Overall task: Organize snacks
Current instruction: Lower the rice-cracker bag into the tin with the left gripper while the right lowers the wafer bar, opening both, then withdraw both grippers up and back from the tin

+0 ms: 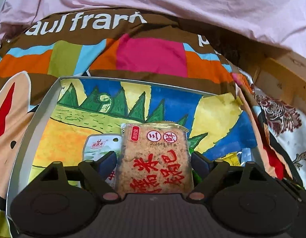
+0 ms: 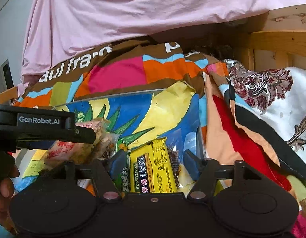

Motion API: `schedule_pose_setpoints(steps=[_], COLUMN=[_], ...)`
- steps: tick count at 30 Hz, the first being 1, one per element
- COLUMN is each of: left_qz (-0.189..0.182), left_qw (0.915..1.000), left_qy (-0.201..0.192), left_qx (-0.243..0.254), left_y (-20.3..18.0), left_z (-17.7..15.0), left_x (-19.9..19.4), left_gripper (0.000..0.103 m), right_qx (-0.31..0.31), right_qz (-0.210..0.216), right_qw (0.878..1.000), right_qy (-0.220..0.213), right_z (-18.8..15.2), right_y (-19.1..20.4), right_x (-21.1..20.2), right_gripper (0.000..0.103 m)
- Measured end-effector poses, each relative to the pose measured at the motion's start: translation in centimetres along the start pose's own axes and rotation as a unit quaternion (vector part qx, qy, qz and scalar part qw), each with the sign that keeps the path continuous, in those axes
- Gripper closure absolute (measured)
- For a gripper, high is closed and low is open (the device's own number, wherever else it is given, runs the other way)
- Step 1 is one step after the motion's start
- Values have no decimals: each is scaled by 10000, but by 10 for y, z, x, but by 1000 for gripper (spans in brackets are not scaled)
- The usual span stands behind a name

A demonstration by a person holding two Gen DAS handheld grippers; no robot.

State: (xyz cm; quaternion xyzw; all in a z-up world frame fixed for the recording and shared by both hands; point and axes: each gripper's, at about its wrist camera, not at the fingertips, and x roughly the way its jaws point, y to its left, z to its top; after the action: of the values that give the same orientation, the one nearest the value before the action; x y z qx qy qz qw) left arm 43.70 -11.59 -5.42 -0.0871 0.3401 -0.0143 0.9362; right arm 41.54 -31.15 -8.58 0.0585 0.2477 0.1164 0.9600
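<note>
A shallow metal-rimmed tray [image 1: 43, 107] lined with a painted picture is sitting on a patchwork printed bedspread [image 1: 149, 55], with a pink sheet [image 1: 172, 0] lying behind it. In the tray, a clear-wrapped tan rice cracker packet [image 1: 154, 158] is lying between the left gripper's [image 1: 153, 161] fingers, and a white pouch [image 1: 101, 146] is lying just to its left. To the right, a yellow snack packet [image 2: 154, 170] is lying between the right gripper's [image 2: 153, 163] fingers, beside a dark wrapped snack [image 2: 173, 158]. A wooden bed frame [image 2: 275, 39] is standing behind on the right.

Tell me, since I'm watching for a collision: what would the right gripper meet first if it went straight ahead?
Probably the yellow snack packet lying between the right gripper's open fingers, then the painted tray floor; depth is unclear.
</note>
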Motion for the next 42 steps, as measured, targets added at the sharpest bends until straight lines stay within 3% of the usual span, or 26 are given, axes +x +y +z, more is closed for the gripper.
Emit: schedule_pose_setpoints(steps=[3, 7, 19, 28, 42], left_qz=[-46, -64, 199, 234, 334], left_qw=[9999, 9993, 9959, 9944, 9911], left_qy=[-93, -305, -729, -951, -1282], left_qx=[-101, -229, -490, -398, -132], left_y=[3, 5, 25, 32, 48], left_z=[0, 2, 12, -13, -62], left_x=[-7, -22, -86, -146, -221], left_gripper=[12, 3, 1, 0, 0], right_qx=[40, 40, -233, -305, -524], right_qz=[-10, -55, -245, -184, -317], right_qw=[9999, 9996, 9959, 9944, 9936], right_qy=[-117, -270, -842, -998, -954], right_z=[4, 11, 35, 39, 16], right_y=[1, 3, 21, 36, 61], right_x=[-8, -23, -94, -150, -216], right_gripper=[25, 23, 1, 1, 1])
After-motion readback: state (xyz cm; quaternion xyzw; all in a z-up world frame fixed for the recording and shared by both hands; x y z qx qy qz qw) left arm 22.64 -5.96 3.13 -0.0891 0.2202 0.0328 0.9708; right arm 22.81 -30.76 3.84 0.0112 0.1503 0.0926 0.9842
